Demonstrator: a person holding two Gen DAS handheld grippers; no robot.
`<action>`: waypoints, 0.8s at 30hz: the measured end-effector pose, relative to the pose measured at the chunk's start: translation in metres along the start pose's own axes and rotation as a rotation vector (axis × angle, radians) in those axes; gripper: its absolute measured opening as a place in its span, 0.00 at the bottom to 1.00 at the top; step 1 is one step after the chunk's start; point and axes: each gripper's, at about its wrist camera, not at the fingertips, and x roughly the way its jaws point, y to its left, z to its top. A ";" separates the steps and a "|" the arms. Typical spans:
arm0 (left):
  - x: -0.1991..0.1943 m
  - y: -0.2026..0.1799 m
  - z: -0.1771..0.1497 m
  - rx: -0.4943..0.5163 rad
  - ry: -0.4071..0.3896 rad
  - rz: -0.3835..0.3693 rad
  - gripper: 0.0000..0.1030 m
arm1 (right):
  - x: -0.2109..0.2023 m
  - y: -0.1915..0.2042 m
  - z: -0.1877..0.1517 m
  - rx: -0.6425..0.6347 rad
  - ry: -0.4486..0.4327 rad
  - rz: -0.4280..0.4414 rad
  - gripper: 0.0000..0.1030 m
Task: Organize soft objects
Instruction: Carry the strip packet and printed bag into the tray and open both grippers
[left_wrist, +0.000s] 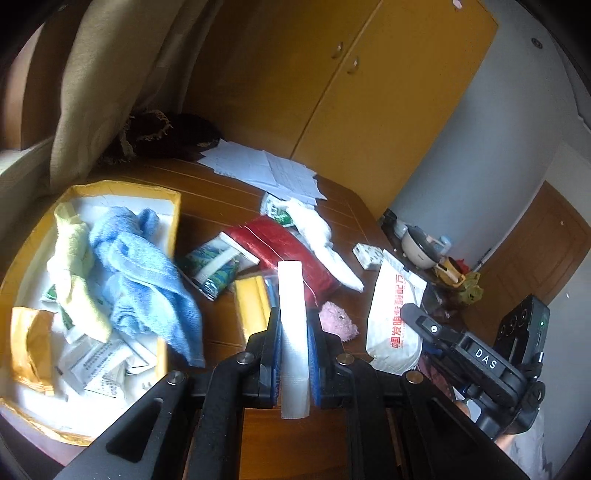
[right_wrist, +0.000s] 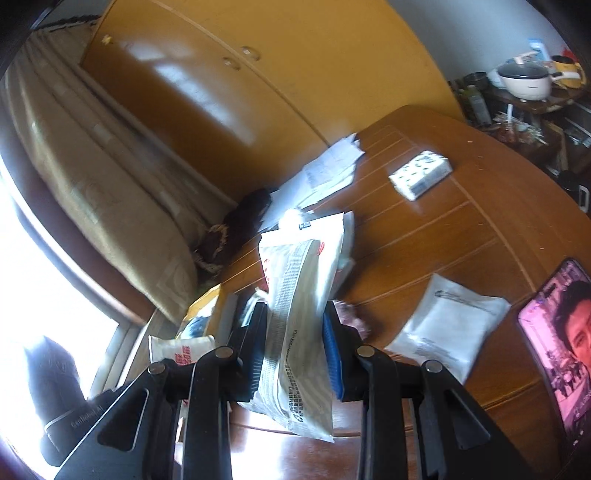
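Note:
My left gripper (left_wrist: 293, 325) is shut on a flat white packet (left_wrist: 291, 314), held edge-on above the table, right of the yellow box (left_wrist: 173, 221). The box holds a blue towel (left_wrist: 144, 273), a yellow cloth (left_wrist: 74, 273) and several white packets. My right gripper (right_wrist: 295, 328) is shut on a white pouch with red print (right_wrist: 299, 295), also seen in the left wrist view (left_wrist: 393, 314). On the table lie a red bag (left_wrist: 284, 251), a white cloth (left_wrist: 321, 236), a pink fluffy piece (left_wrist: 338, 319) and a yellow sponge pack (left_wrist: 251, 302).
Loose papers (left_wrist: 266, 170) and a dark fringed cloth (left_wrist: 162, 133) lie at the table's far side. A small tissue box (right_wrist: 421, 173), a white flat packet (right_wrist: 450, 325) and a phone (right_wrist: 565, 339) lie on the wooden table (right_wrist: 461, 240). A curtain (left_wrist: 103, 92) hangs left.

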 end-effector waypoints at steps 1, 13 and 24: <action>-0.009 0.008 0.002 -0.016 -0.021 0.017 0.11 | 0.003 0.005 -0.001 -0.012 0.012 0.022 0.27; -0.071 0.107 0.010 -0.192 -0.152 0.215 0.11 | 0.074 0.104 -0.037 -0.173 0.249 0.280 0.27; -0.054 0.145 -0.005 -0.262 -0.088 0.266 0.11 | 0.132 0.162 -0.079 -0.375 0.381 0.236 0.27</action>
